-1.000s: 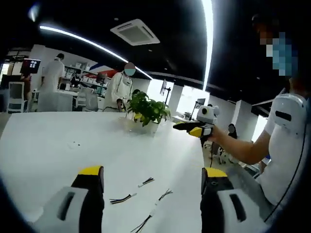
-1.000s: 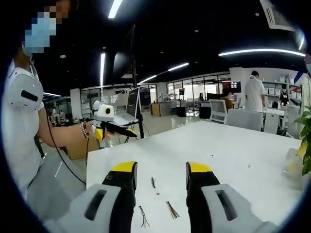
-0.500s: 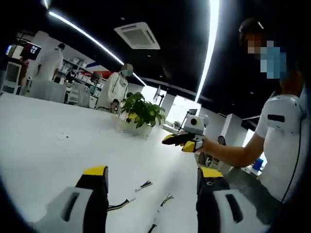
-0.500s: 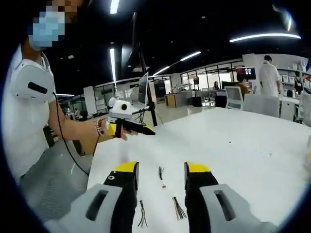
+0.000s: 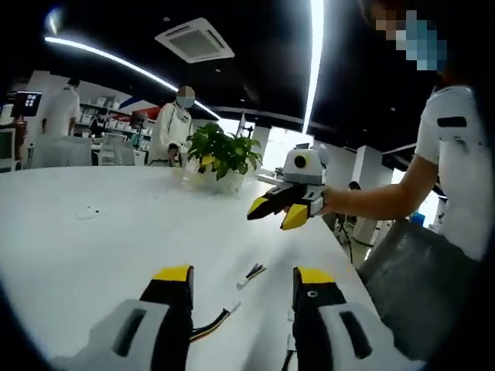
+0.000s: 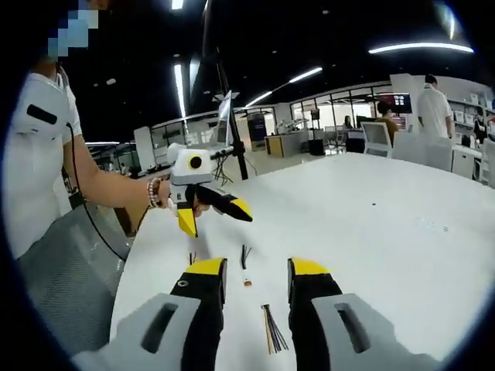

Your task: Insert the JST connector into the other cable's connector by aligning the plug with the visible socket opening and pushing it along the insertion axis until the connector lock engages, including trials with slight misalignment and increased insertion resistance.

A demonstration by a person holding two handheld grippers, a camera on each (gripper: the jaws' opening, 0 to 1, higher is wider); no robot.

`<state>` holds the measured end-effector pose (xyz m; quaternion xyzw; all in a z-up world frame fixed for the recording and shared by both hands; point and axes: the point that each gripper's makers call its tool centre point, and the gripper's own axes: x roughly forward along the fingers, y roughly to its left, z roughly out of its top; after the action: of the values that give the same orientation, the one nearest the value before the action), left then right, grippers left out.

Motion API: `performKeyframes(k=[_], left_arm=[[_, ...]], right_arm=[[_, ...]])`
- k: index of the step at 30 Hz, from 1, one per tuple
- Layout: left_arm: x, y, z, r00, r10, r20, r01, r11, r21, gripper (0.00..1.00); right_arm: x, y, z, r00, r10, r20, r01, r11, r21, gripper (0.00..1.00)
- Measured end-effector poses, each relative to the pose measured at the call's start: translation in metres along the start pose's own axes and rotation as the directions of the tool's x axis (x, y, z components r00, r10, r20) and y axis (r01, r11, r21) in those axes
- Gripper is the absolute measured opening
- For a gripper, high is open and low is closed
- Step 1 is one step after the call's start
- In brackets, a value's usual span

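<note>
The two cables lie loose on the white table [image 5: 93, 232], and I hold neither of them. In the left gripper view, one short cable [image 5: 252, 273] with its small white connector lies a little beyond my left gripper [image 5: 241, 280], about in line with the gap between the jaws. A second cable [image 5: 210, 325], with dark and coloured wires, lies down between the same jaws, closer to the left one.

In the right gripper view, the short cable [image 6: 245, 263] lies just past the tips of my right gripper [image 6: 255, 270], between them, with its pale plug end toward me. The bundle of coloured wires [image 6: 271, 332] lies lower, in the gap between the jaws and nearer the right one. The two cables are near each other but apart.

Both grippers have their jaws spread with nothing in them. Each gripper appears in the other's view, hanging above the table with its yellow tips parted.

A potted plant [image 5: 220, 154] stands further back on the table. Behind it, people in white coats [image 5: 174, 131] stand in an office.
</note>
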<state>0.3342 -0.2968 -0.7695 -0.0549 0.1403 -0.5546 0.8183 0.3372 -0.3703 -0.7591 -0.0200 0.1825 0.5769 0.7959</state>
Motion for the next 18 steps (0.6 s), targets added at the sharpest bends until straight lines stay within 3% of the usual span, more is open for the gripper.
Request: performKeyframes(k=[5, 10, 18], left_arm=[[0.008, 0.010, -0.017, 0.999, 0.004, -0.045, -0.004, 1.000, -0.005, 0.39], [0.013, 0.017, -0.042, 0.989, 0.025, -0.145, -0.024, 1.000, 0.003, 0.26], [0.022, 0.016, -0.063, 0.981, 0.027, -0.191, -0.030, 0.999, -0.013, 0.21]], right_arm=[[0.011, -0.001, -0.023, 0.998, 0.013, -0.063, -0.012, 1.000, 0.008, 0.27], [0.022, -0.002, -0.047, 0.991, 0.002, -0.136, -0.003, 1.000, -0.004, 0.23], [0.026, -0.008, -0.071, 0.983, -0.029, -0.180, 0.024, 0.999, -0.028, 0.15]])
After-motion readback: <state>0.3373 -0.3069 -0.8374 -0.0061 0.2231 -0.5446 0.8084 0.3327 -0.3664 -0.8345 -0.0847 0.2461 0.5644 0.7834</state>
